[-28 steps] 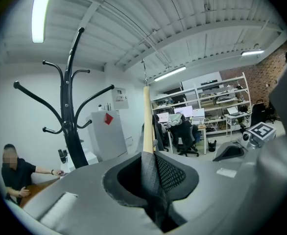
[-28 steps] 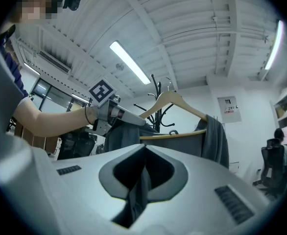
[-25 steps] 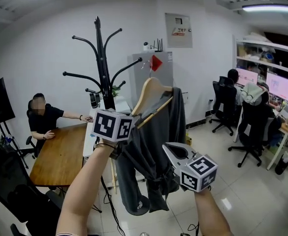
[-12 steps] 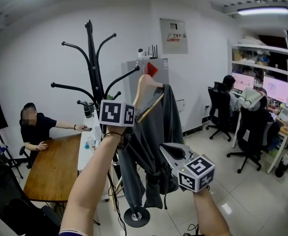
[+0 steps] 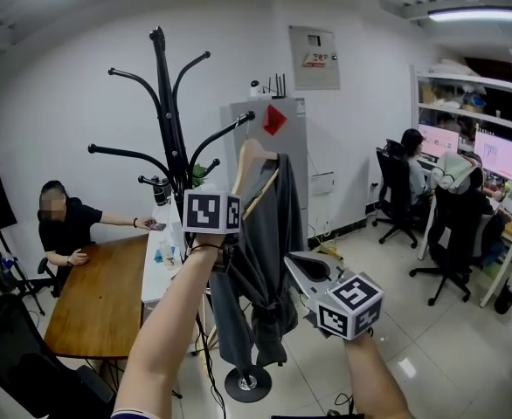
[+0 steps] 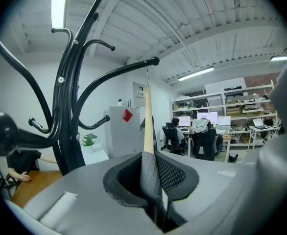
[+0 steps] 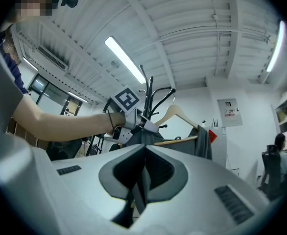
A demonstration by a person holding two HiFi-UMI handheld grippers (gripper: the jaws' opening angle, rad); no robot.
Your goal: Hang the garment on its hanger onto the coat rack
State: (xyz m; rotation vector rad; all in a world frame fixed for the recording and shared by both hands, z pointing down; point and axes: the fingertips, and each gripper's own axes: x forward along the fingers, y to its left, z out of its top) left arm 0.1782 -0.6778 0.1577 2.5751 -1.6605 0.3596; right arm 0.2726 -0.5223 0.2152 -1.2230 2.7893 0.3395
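A black coat rack (image 5: pixel 170 120) stands left of centre, its curved arm (image 6: pixel 115 74) ending in a knob. My left gripper (image 5: pixel 226 250) is shut on the wooden hanger (image 5: pixel 249 166) and a fold of the grey garment (image 5: pixel 266 260) draped on it. The hanger's bar (image 6: pixel 147 124) rises from the jaws, and its hook reaches up just under the arm's knob; contact cannot be told. My right gripper (image 5: pixel 291 260) sits lower right, at the garment's edge. Its jaws are together with a thin grey strip between the pads; whether that is cloth is unclear.
The rack's round base (image 5: pixel 248 381) stands on the tiled floor. A wooden table (image 5: pixel 99 291) with a seated person (image 5: pixel 64 225) is at left. A grey cabinet (image 5: pixel 289 160) stands behind the rack. People, chairs and desks (image 5: pixel 448 199) fill the right side.
The left gripper has carried the hanger and garment leftward, so the hanger's top now sits under the rack arm's tip. The right gripper has held its place.
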